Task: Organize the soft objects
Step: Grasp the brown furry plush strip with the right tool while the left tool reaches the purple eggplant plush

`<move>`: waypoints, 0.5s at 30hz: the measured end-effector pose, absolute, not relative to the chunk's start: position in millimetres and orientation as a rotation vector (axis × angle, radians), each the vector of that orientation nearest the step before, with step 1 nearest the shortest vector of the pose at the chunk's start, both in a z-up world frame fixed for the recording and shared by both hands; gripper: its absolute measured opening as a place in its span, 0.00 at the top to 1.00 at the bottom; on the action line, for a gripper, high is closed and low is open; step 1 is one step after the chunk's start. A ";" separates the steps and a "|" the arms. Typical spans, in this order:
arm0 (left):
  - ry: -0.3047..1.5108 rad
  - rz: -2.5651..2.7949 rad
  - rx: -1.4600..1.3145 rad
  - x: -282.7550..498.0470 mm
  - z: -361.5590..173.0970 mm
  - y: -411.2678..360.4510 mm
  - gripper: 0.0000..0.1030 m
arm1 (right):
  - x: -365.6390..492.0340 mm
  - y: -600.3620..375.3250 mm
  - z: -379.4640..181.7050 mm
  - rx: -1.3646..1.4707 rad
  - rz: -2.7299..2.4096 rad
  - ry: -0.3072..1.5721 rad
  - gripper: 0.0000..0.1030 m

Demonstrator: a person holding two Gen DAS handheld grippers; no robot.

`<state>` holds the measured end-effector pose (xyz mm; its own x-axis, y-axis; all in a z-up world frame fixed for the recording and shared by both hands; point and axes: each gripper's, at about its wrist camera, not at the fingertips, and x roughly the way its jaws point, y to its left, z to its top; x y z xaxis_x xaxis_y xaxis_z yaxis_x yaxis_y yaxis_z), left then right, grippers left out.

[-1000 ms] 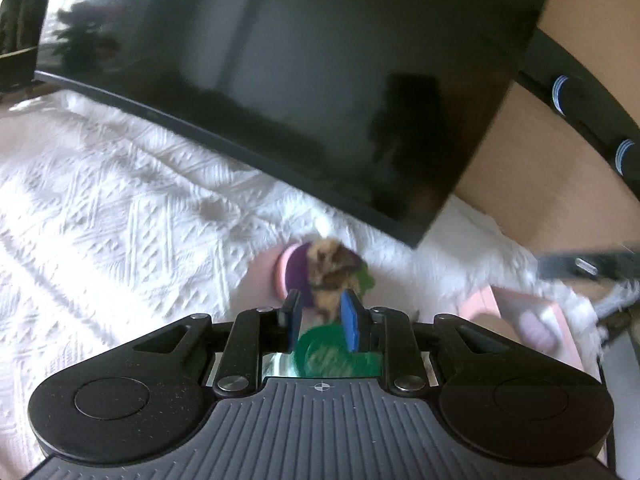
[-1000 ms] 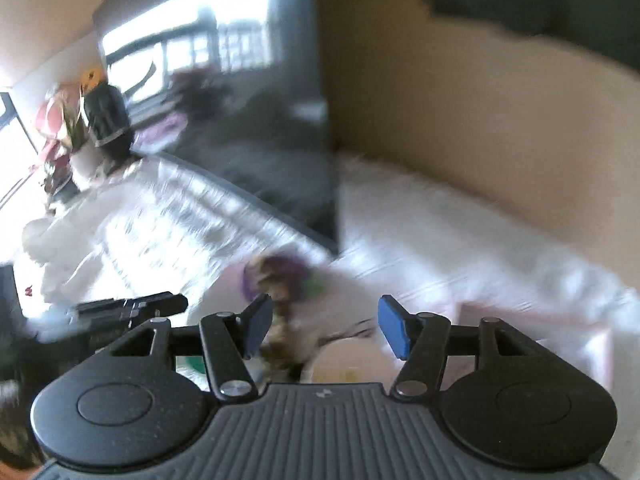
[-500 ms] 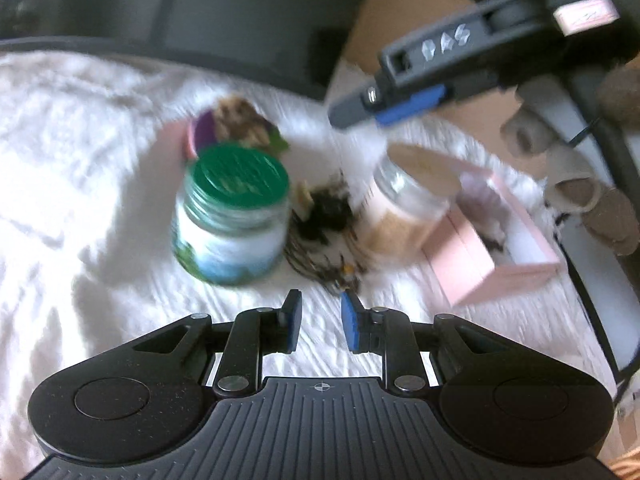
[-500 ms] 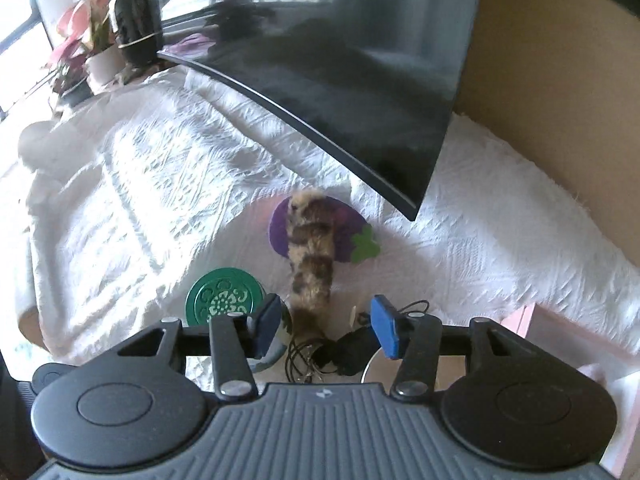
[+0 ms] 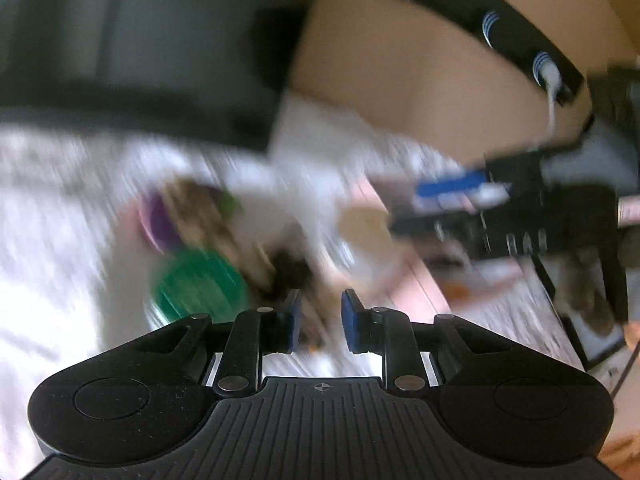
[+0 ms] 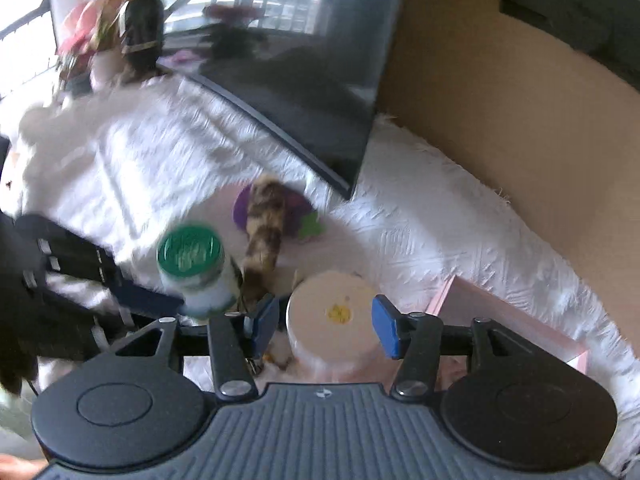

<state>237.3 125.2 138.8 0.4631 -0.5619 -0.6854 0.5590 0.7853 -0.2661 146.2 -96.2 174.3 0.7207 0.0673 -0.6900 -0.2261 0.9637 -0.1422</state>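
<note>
1. The right gripper point(image 6: 324, 328) hangs with jaws apart, empty, straddling a white-lidded jar point(image 6: 334, 330).
2. The furry toy point(image 6: 264, 240) lies just beyond, long axis pointing away, nearer the right gripper.
3. The left gripper point(image 5: 318, 322) is narrowly apart, empty.

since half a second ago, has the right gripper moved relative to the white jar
Yes. In the right wrist view, the white jar now sits between the open jaws of the right gripper; earlier it was barely visible at the bottom edge, so the gripper has shifted toward it, away from the furry toy.

A home: television point(image 6: 304, 92) on white cloth point(image 6: 432, 240) (potted flowers point(image 6: 86, 40) behind).
</note>
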 end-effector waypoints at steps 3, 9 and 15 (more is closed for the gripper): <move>0.872 -0.660 0.067 288.5 175.2 131.6 0.76 | 183.9 -96.9 194.8 -0.134 0.184 0.837 0.47; 0.872 -0.577 -0.046 357.0 153.2 155.4 0.76 | 245.8 -71.8 186.4 -0.006 0.180 0.861 0.46; 0.887 -0.570 -0.101 368.5 109.9 168.1 0.76 | 292.5 -44.2 134.3 0.004 0.126 0.929 0.46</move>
